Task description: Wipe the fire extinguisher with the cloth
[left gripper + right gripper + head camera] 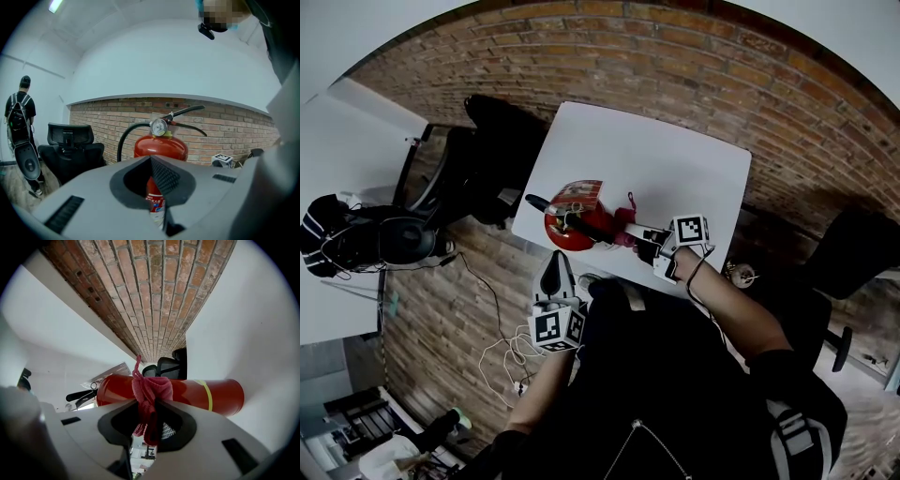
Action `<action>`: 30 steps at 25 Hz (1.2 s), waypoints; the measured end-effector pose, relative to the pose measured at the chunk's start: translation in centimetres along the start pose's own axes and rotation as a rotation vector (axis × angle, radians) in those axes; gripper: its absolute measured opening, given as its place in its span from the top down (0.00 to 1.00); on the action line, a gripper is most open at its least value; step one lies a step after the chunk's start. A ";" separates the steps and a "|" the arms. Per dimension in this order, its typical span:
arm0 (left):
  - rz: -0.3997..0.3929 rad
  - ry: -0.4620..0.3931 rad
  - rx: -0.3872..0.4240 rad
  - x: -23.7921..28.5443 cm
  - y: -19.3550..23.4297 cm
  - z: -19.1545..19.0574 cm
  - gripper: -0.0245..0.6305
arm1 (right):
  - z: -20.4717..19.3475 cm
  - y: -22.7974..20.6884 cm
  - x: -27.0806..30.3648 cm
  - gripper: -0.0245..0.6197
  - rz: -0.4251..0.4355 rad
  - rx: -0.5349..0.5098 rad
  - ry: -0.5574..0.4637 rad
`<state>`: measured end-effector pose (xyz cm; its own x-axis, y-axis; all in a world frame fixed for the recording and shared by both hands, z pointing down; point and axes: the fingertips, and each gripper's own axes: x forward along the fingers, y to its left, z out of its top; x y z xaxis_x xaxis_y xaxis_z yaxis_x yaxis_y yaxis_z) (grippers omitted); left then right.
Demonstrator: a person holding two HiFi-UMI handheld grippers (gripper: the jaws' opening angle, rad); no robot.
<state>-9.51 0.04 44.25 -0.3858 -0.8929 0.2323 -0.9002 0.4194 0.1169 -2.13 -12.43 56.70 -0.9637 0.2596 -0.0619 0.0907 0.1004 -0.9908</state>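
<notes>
Wiping appeared under way: the right gripper (643, 240) held the clamped cloth (150, 389) against the fire extinguisher (571, 221); next, the closed, empty left gripper (553, 274) likely needed to steady it.

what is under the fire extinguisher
A white table; the fire extinguisher stands on it near the person's edge. Its base is hidden from above by its own body, and the cloth in the right gripper covers part of its side.

Head view looks steeply down; both gripper views face the fire extinguisher (559, 226), the right one closest.
</notes>
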 end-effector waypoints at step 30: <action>-0.033 -0.042 0.024 -0.9 -0.7 2.4 0.92 | 1.5 12.0 0.1 0.80 0.211 -0.016 -0.052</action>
<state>-9.05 0.14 41.70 -0.3635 -0.9124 0.1881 -0.9169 0.3861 0.1009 -1.52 -12.63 44.66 -0.9347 0.2265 -0.2740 0.2951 0.0648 -0.9533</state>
